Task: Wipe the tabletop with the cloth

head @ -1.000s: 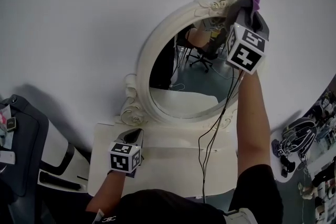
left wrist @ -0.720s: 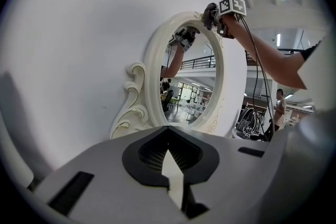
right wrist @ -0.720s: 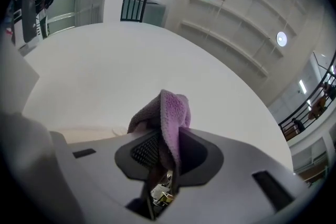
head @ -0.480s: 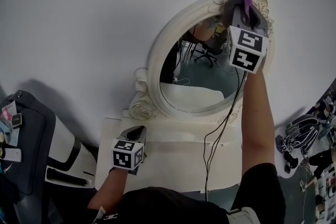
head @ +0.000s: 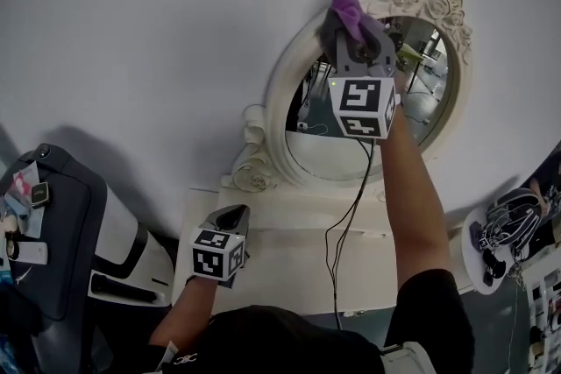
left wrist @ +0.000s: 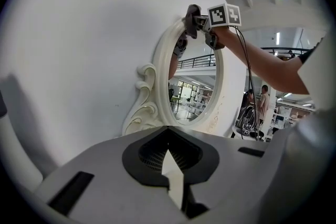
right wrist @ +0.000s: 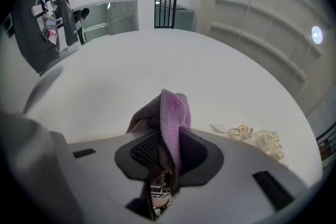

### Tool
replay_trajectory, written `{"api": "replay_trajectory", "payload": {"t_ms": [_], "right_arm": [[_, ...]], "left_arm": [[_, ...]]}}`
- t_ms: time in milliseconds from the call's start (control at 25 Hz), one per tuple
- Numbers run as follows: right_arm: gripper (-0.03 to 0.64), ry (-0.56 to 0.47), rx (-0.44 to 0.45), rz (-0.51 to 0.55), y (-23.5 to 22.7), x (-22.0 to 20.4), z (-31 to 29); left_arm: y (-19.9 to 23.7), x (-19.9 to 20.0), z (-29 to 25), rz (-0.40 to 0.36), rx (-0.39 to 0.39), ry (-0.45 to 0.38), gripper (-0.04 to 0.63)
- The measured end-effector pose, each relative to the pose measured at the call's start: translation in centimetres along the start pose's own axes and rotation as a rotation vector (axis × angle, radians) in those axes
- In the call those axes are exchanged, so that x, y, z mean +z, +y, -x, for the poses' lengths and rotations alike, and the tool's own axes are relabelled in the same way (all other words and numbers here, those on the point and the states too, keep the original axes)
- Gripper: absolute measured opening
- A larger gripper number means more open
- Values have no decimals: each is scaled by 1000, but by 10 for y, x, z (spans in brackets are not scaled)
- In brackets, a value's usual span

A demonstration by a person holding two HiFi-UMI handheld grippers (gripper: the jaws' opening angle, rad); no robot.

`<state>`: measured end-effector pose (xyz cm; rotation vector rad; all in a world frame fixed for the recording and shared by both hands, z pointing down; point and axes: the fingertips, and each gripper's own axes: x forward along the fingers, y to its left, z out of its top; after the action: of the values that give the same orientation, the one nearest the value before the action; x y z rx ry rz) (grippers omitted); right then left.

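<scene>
Wiping of the table (head: pixel 280 251) seems not yet begun: the right tool (head: pixel 353 32) grips the cloth (head: pixel 345 10) at the mirror frame (head: pixel 279 101), and the left tool (head: pixel 230 218) is closed, empty.

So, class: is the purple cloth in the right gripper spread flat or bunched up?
Bunched. The cloth is folded over and pinched between the right gripper's jaws, its fold sticking out past them.

A plain white wall (head: pixel 131 31) backs an ornate, cream-framed oval mirror (head: pixel 427 96).
</scene>
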<state>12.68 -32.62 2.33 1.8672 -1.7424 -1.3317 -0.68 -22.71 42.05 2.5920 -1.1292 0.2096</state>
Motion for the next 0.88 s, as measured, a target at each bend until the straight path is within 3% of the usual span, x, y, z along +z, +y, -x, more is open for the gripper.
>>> {"api": "replay_trajectory", "payload": {"t_ms": [280, 880], "right_arm": [[84, -10, 94, -68, 67, -9, 10], [84, 70, 420, 12, 229, -69, 67]], "left_arm": [[33, -5, 12, 25, 54, 12, 2], [59, -18, 15, 66, 99, 29, 0]]}}
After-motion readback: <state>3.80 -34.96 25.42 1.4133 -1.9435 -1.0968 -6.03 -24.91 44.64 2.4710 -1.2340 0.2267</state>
